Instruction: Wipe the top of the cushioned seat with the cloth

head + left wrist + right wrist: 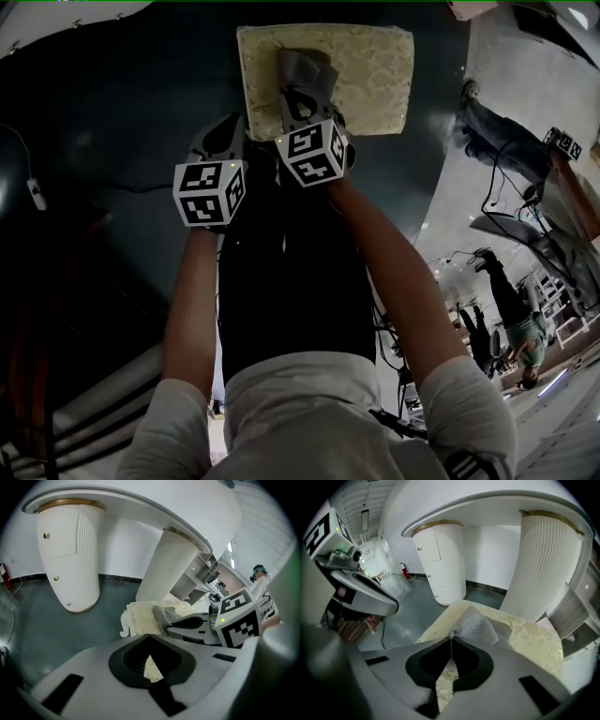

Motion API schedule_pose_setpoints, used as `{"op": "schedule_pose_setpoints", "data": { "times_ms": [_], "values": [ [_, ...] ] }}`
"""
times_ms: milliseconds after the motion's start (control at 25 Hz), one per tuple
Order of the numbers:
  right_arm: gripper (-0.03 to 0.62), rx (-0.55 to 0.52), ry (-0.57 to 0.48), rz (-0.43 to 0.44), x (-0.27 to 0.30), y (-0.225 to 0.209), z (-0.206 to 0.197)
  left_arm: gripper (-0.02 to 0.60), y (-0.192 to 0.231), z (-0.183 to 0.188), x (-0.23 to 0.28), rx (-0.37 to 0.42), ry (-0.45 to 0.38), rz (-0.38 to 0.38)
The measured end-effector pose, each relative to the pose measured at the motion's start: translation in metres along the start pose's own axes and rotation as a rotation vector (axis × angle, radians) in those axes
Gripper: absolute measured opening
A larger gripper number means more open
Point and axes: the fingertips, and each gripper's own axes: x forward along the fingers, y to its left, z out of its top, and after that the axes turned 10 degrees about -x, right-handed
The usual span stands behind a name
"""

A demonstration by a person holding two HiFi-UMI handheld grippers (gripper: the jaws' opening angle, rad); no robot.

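Observation:
The cushioned seat is a cream, patterned square pad on the dark floor ahead of me. A grey cloth lies bunched on its left half. My right gripper reaches over the seat's near edge and is shut on the cloth. In the right gripper view the cloth sticks out past the closed tips onto the seat. My left gripper hovers beside the seat's near left corner, shut and holding nothing. The left gripper view shows its tips meeting, with the seat, cloth and right gripper beyond.
Two white fluted pedestals under a curved white top stand just behind the seat. A cable lies on the floor at far left. People and equipment are off to the right.

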Motion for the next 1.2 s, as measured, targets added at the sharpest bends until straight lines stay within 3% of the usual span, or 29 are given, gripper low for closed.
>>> {"op": "schedule_pose_setpoints", "data": {
  "times_ms": [1200],
  "values": [
    [0.018,0.166,0.026,-0.109,-0.049,-0.096,-0.096,0.015,-0.104,-0.001,0.072,0.161,0.097,-0.072]
  ]
}}
